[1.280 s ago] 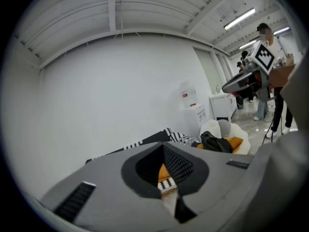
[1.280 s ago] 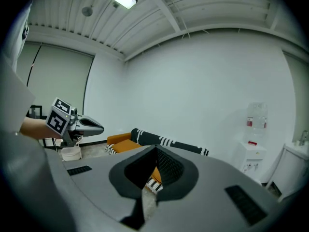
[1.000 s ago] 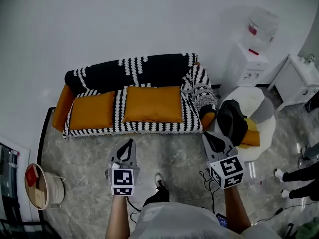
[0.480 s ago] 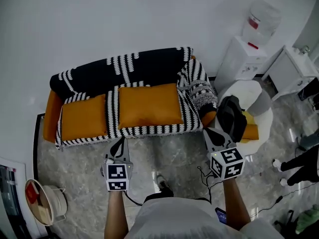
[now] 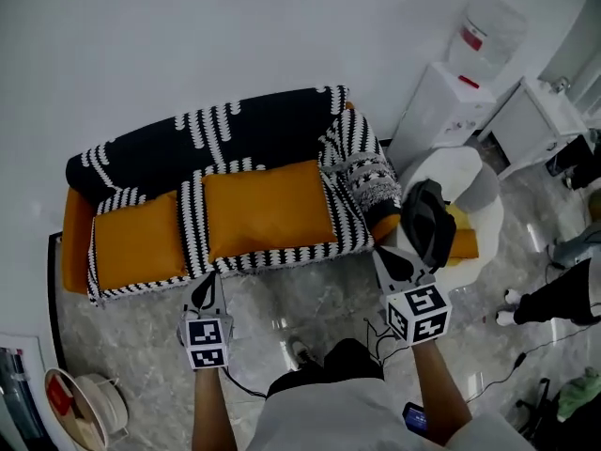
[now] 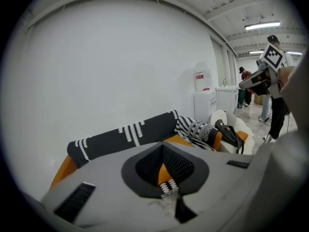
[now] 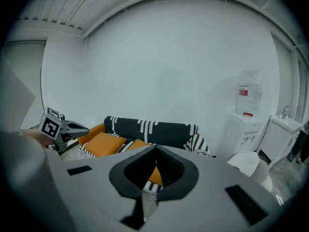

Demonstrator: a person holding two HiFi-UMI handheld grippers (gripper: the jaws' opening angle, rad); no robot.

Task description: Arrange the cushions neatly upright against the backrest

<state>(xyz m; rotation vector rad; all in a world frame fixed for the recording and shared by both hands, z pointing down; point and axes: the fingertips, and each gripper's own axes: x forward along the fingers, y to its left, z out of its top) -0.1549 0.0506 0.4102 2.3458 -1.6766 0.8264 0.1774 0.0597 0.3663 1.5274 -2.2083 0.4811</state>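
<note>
Orange against the black-and-white throw (image 5: 193,216), two cushions lie flat on the seat of the sofa (image 5: 73,250): a smaller cushion (image 5: 139,242) toward its left end and a larger cushion (image 5: 268,209) in the middle. Neither is propped against the backrest (image 5: 216,134) yet. Both lie with their long sides running along the sofa, parallel to the backrest, so each front edge faces the person standing on the marble floor (image 5: 315,299). The left gripper (image 5: 207,282) hovers just short of the seat's front edge, roughly opposite the strip of throw between the cushions, and looks the nearer tool to either one. The right gripper (image 5: 387,263) hangs beyond the sofa's right end, well apart from the larger cushion. Both grippers have their jaws pressed together with nothing between them.
</note>
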